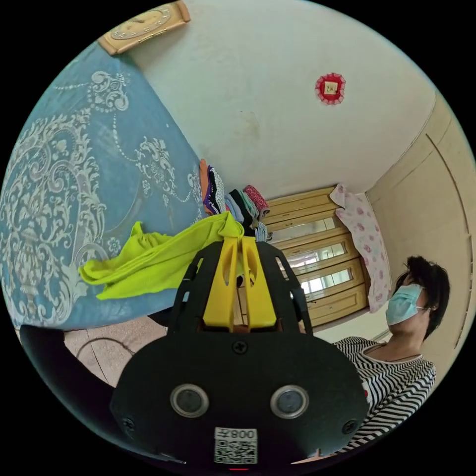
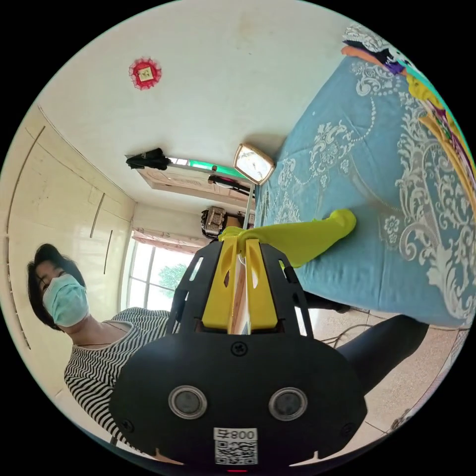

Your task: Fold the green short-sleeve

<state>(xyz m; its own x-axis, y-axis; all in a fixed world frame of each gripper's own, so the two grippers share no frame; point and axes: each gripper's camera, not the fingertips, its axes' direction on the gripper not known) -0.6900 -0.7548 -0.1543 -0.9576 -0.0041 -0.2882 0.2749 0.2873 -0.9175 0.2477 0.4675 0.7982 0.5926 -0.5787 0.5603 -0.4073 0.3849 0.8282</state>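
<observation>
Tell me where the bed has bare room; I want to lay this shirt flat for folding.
The blue bedspread lies bare between the green short-sleeve and the clock at the wall. In the right gripper view, bare cover runs from the shirt toward the far pile. It is crowded at the stacked clothes by the wall.

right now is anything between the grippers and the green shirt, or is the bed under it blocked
Nothing stands between them: the left gripper and the right gripper each have their jaws closed on an edge of the green short-sleeve. It partly lies on the blue bedspread. A pile of clothes sits farther along the bed, apart from the shirt.
</observation>
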